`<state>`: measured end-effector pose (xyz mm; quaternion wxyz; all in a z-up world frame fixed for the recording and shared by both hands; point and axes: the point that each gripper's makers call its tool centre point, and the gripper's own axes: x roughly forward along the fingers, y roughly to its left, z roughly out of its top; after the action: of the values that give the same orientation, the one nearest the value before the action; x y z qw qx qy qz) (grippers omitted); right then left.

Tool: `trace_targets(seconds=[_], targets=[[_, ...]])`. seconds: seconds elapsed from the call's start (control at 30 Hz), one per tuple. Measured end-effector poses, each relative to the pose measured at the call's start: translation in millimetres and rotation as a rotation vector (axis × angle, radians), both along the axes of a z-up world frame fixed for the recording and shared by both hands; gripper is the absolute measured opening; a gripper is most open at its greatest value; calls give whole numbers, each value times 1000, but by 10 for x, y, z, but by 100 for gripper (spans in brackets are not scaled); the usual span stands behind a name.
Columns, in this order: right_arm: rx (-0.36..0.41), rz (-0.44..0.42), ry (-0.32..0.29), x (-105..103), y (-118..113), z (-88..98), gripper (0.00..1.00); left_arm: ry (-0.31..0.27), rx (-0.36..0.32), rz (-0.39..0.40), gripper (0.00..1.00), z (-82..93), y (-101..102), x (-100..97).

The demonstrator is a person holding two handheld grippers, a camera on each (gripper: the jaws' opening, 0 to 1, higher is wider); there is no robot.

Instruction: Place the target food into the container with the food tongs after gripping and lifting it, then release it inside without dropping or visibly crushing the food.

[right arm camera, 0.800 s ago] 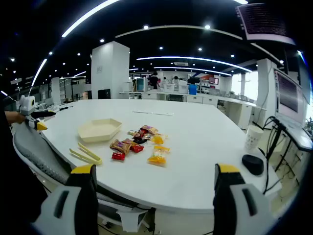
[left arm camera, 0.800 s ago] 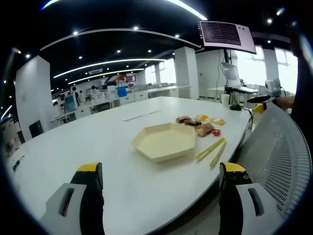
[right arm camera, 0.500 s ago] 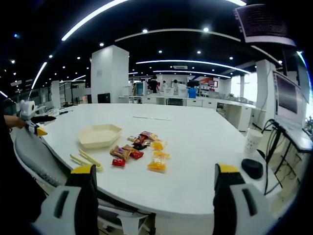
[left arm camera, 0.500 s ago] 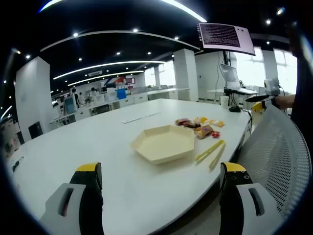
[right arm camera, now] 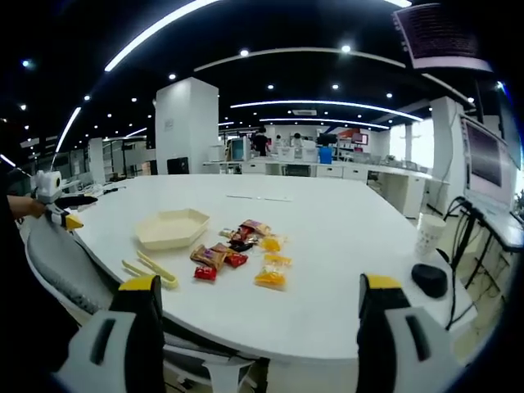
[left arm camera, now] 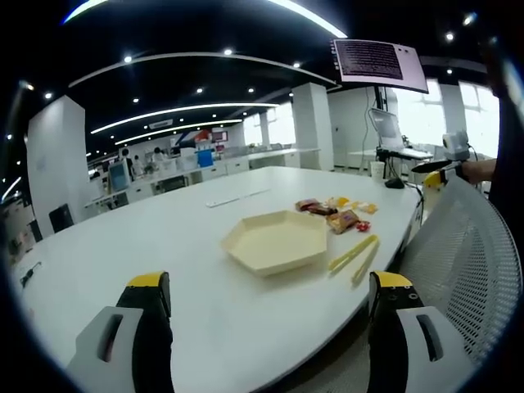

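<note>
Cream hexagonal tray (left arm camera: 276, 240) sits on the white table (left arm camera: 147, 237), yellow plastic tongs (left arm camera: 354, 254) just beside it, wrapped snacks (right arm camera: 237, 250) near; left gripper (left arm camera: 266, 323) and right gripper (right arm camera: 258, 323) both gape wide, holding nothing

No readable text. Hanging screen (left arm camera: 379, 62), 1 o'clock in left gripper view, shows text lines, too small to read. Snack packets (right arm camera: 237, 254): print illegible.

Food tongs (right arm camera: 150, 271) beside container (right arm camera: 170, 228) on table (right arm camera: 327, 246), snack packets (right arm camera: 237, 254) alongside.
</note>
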<state>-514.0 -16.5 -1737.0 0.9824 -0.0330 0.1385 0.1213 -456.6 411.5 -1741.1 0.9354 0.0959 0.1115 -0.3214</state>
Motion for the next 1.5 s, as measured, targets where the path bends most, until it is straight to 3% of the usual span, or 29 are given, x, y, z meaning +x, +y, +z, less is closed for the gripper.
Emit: trace_targets(seconds=[0.63, 0.8, 1.4, 1.5], targets=[[17, -1, -22, 23, -61, 76, 100, 16, 4, -7, 95, -48, 10, 6], [0, 16, -1, -12, -10, 4, 100, -21, -5, -17, 96, -4, 8, 19], [25, 49, -16, 74, 142, 43, 100, 18, 7, -29, 98, -30, -50, -38], [68, 73, -10, 53, 206, 52, 100, 29, 12, -31, 98, -48, -54, -40]])
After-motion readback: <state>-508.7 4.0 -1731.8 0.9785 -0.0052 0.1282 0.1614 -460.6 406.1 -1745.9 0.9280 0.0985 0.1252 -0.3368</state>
